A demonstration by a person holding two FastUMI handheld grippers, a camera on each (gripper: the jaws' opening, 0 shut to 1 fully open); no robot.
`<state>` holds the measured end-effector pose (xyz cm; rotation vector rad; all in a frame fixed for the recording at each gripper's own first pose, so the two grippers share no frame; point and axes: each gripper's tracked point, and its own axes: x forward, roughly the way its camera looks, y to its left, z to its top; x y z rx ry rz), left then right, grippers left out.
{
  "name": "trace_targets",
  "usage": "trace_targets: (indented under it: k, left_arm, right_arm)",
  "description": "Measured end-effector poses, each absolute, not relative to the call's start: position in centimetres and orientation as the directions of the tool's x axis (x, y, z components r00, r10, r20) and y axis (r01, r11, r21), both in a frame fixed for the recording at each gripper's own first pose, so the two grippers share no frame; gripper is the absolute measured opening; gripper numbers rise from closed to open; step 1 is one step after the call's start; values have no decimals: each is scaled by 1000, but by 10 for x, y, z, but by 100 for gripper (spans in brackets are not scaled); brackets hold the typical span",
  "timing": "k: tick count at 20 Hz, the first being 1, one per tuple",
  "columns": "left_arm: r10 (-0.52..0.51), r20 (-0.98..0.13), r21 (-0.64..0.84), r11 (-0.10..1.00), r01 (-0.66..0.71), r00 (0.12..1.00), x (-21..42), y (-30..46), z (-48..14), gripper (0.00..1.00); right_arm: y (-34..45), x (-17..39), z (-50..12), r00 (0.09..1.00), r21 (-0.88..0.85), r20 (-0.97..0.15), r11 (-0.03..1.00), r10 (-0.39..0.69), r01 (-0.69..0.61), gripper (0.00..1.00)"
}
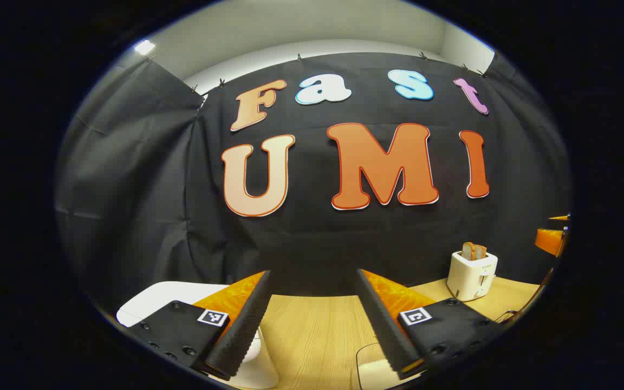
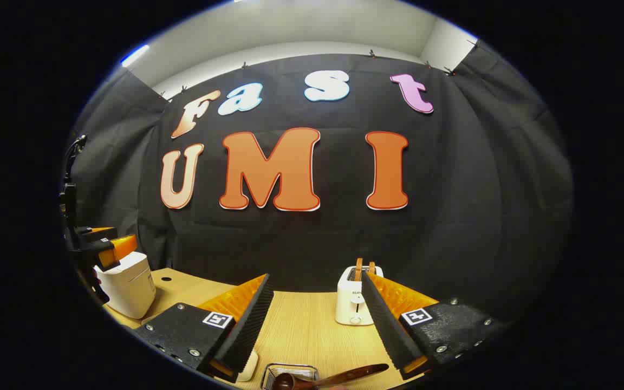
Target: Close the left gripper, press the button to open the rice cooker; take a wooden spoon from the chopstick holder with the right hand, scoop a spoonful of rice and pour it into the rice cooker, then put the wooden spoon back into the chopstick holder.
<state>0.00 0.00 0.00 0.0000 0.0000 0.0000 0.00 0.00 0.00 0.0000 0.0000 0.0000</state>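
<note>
In the left gripper view, my left gripper is open with nothing between its fingers. The white rice cooker lies low at the left, partly hidden under the left finger. In the right gripper view, my right gripper is also open and empty. Just below it stands a wire chopstick holder with a dark wooden spoon lying across it, handle to the right. The rice cooker stands at the far left of the table, lid down, with the left gripper hovering right over its top.
A white toaster with bread slices in it stands at the back of the wooden table. A pale container with rounded corners sits under the left gripper's right finger. A small white object lies beside the wire holder.
</note>
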Motion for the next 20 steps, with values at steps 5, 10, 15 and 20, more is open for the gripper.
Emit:
trace_targets:
  k: [5,10,15,20]
  left_arm:
    - [17,-12,0,1000,-17,1000,-4,10,-2,92]
    - [33,1,7,999,-33,999,-7,19,3,92]
    - [34,-8,-13,999,-34,999,-4,29,12,95]
    - [115,-20,12,993,-114,993,1,67,28,70]
  right_arm:
    - [8,-2,3,1000,-6,12,1000,14,-14,97]
    - [14,-1,7,1000,-8,18,1000,26,-25,97]
    - [18,-2,18,999,-23,38,999,34,-34,97]
    - [12,-4,20,999,-45,46,999,18,-16,97]
